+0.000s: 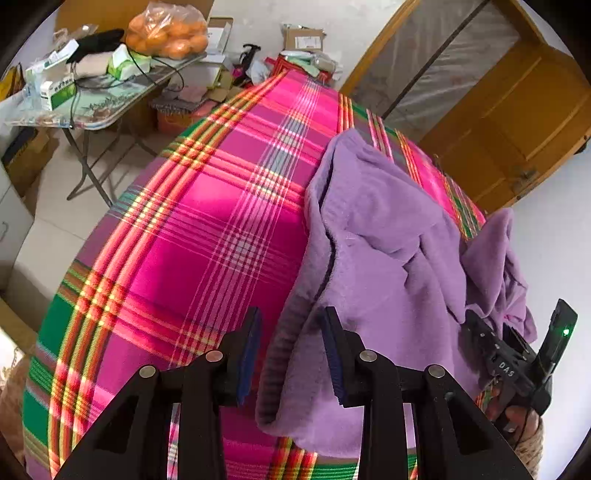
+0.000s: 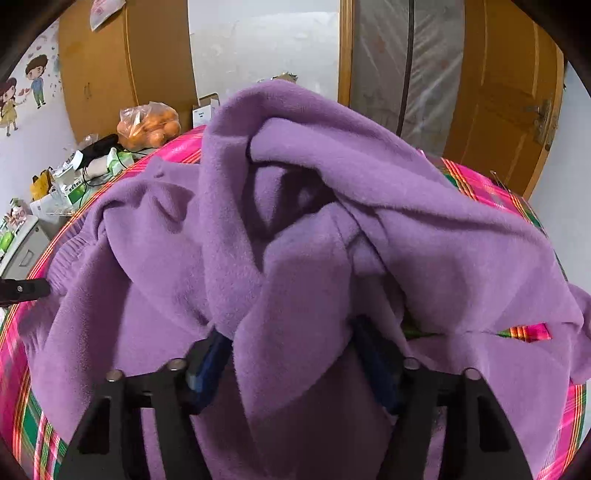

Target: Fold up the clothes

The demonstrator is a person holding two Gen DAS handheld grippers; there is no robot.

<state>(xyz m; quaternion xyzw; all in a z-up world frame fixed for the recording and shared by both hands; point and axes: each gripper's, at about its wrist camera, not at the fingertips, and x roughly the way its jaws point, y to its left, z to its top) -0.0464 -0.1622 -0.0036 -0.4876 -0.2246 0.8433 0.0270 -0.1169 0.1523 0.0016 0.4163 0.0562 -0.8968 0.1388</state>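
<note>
Purple fleece garment [image 1: 376,236] lies crumpled on the right side of a pink plaid cloth [image 1: 192,236] covering the surface. Left gripper [image 1: 291,354]: jaws apart, straddling the ribbed hem of the garment, not closed on it. Right gripper [image 2: 295,365]: jaws clamped on a bunched fold of the garment, fabric raised and draped over the fingers. Bag of oranges [image 1: 168,31] on folding worktop [image 1: 110,107] behind.

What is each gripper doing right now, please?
Left gripper: open, jaws astride the ribbed hem of the purple fleece garment.
Right gripper: fleece bunched between its fingers; whether it is clamped cannot be told.
</note>
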